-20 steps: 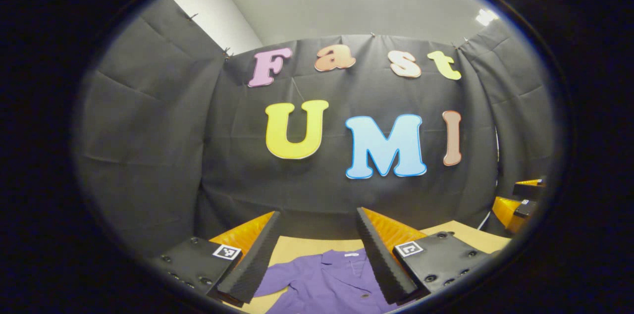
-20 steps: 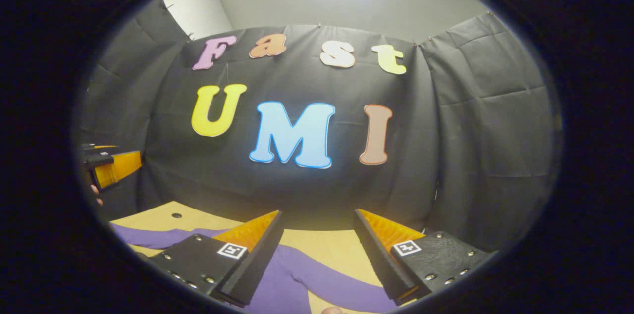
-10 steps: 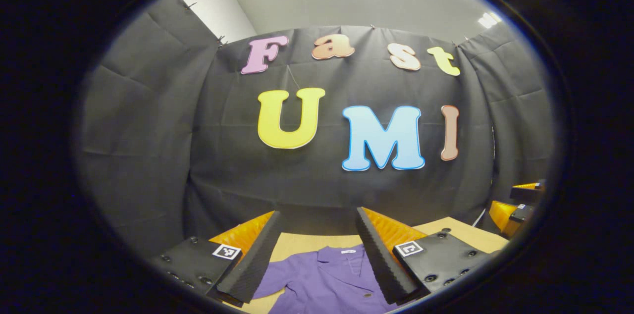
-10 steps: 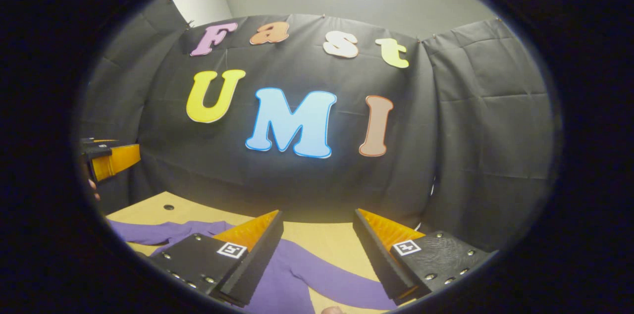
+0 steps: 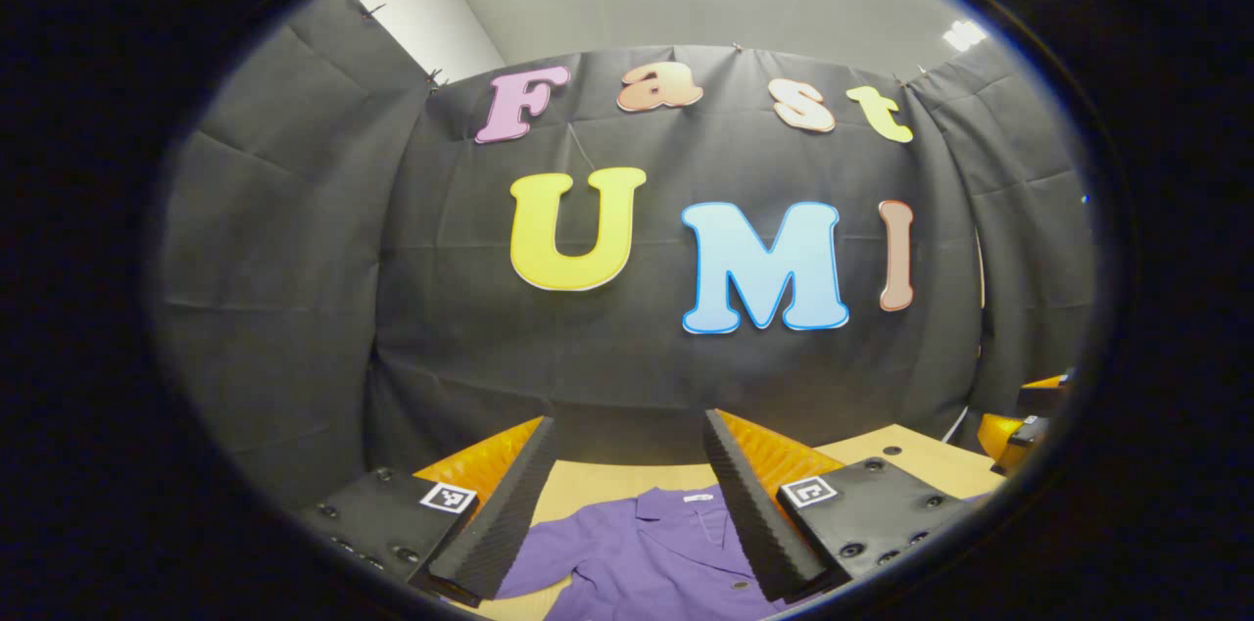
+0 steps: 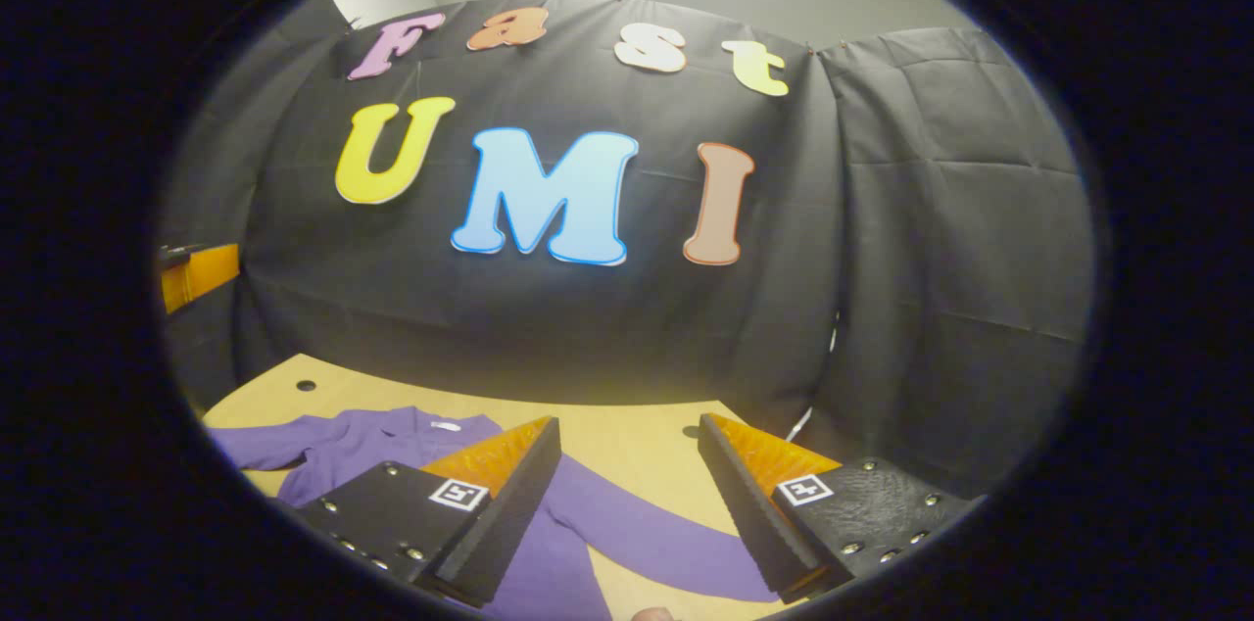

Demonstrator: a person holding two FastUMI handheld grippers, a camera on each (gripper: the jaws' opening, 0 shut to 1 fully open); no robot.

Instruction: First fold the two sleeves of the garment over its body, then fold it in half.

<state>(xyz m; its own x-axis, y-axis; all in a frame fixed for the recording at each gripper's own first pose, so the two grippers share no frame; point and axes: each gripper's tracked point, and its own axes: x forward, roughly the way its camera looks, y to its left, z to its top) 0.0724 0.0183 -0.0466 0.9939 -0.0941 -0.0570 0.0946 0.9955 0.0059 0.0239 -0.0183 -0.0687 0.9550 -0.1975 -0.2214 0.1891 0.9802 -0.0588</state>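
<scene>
A purple collared garment [image 5: 637, 552] lies flat on the tan table [image 5: 607, 479], its collar and a button showing between the fingers of my left gripper [image 5: 627, 435], which hangs open above it. In the right gripper view the same garment [image 6: 392, 435] lies at lower left with one long sleeve [image 6: 647, 543] stretched out to the right under my right gripper [image 6: 627, 430]. That gripper is open too, with nothing between its fingers. The other gripper [image 6: 196, 273] shows at the far left edge of this view.
The table [image 6: 627, 435] ends at the black cloth wall just behind the garment. Small round holes [image 6: 306, 385] mark the tabletop. The right gripper [image 5: 1019, 415] shows at the right edge of the left gripper view.
Both cameras have tipped downward, the right one more. More of the table and the garment's collar now show in the right gripper view. Both grippers stay open.
</scene>
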